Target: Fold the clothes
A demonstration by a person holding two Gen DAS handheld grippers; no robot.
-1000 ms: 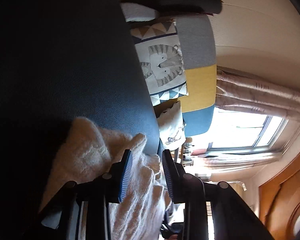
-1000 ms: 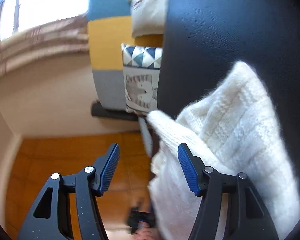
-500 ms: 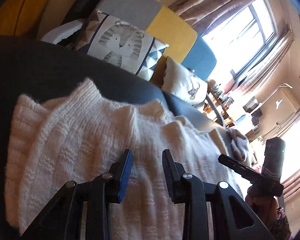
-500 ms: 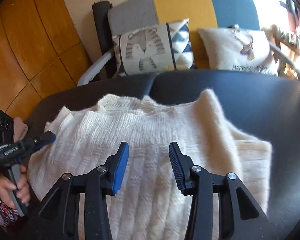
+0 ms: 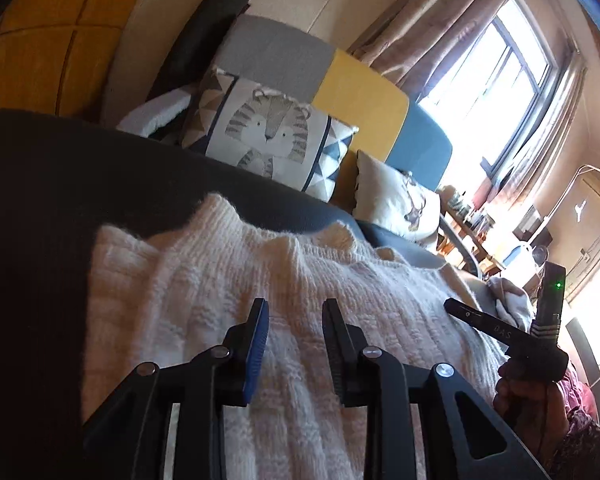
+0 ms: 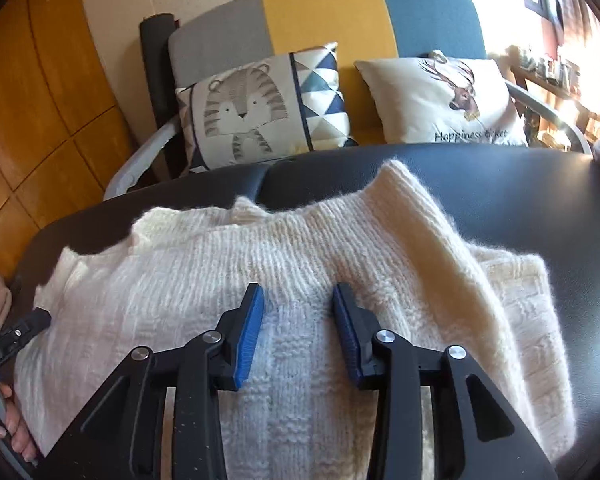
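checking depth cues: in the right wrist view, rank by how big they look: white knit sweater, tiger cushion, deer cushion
1. white knit sweater, by far the largest, though nearest the camera.
2 and 3. tiger cushion and deer cushion look about alike; I would not rank them.

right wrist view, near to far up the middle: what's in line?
right gripper → white knit sweater → black padded surface → tiger cushion → grey, yellow and blue sofa back
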